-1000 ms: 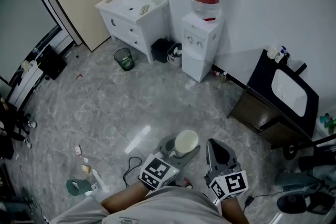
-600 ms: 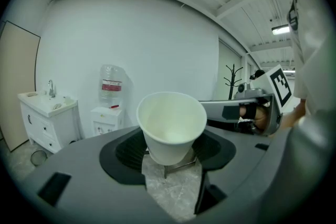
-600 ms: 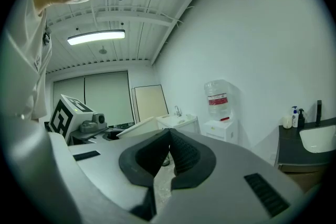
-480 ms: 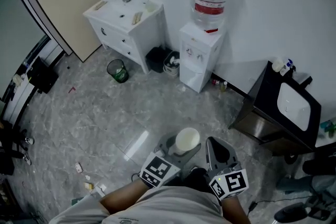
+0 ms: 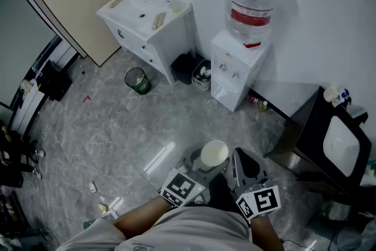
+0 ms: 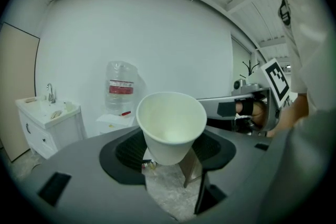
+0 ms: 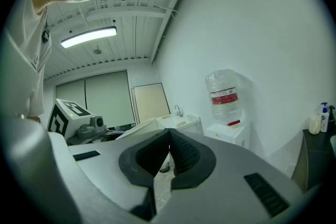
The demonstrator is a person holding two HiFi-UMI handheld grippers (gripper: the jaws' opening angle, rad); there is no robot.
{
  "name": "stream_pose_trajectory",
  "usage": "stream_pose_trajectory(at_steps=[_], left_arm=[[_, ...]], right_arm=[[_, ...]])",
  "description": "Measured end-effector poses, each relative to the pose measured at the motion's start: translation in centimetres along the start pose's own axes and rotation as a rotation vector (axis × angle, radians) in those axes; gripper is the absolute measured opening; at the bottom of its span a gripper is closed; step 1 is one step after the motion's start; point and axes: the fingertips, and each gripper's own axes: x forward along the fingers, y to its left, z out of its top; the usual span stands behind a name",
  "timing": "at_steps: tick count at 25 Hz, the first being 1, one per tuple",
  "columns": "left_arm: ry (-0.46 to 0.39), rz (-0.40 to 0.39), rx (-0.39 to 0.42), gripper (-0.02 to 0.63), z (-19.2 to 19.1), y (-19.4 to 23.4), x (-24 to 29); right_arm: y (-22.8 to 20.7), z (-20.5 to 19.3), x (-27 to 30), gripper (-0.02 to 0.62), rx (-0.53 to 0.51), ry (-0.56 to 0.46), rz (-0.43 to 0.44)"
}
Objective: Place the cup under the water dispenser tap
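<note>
**Operator:** Where is the cup compared with my tools?

**Spotter:** Your left gripper [image 6: 169,150] has the cup [image 6: 170,123] clamped between its two dark pads. They stand well apart and press on the lower sides. The cup is white, upright and mouth up, and nothing shows inside it. In the head view it sits just in front of your body, low in the picture. Your right gripper [image 7: 169,157] is just beside it and holds nothing, its pads meeting at the tips.

**Operator:** And the water dispenser?

**Spotter:** The water dispenser [image 5: 238,70] stands against the white wall, well away from the cup, with open floor between them. It is a white cabinet with a clear bottle [image 5: 254,0] on top that has a red label. From your left gripper view it shows behind the cup, a little to its left.

**Operator:** What else is around me?

**Spotter:** You are over a grey marbled floor [image 5: 117,126] with some small litter at the lower left. A white sink cabinet [image 5: 150,14] stands left of the dispenser. A green bin [image 5: 137,80] sits on the floor near it, and a beige door [image 5: 70,3] lies further left. A dark cabinet [image 5: 305,138] with a white basin is against the wall on your right.
</note>
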Motion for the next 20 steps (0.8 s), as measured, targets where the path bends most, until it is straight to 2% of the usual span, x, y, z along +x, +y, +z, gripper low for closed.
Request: stream_pose_trajectory(at_steps=[5, 11, 16, 20], left_arm=[[-0.005, 0.033, 0.006, 0.264, 2.1, 5.6, 5.6], [-0.008, 0.037, 0.004, 0.265, 2.7, 10.9, 10.7], [-0.022, -0.002, 0.035, 0.265, 1.3, 15.7, 14.0], [-0.012, -0.071, 0.064, 0.265, -1.5, 18.7, 16.5]], right_arm=[[-5.2, 2.5, 6.3, 0.015, -0.020, -0.008, 0.036], [-9.7, 3.8, 12.3, 0.015, -0.009, -0.002, 0.036], [-11.6, 2.8, 17.6, 0.015, -0.009, 0.014, 0.013], [-13.0, 1.7, 20.3, 0.015, -0.005, 0.014, -0.067]])
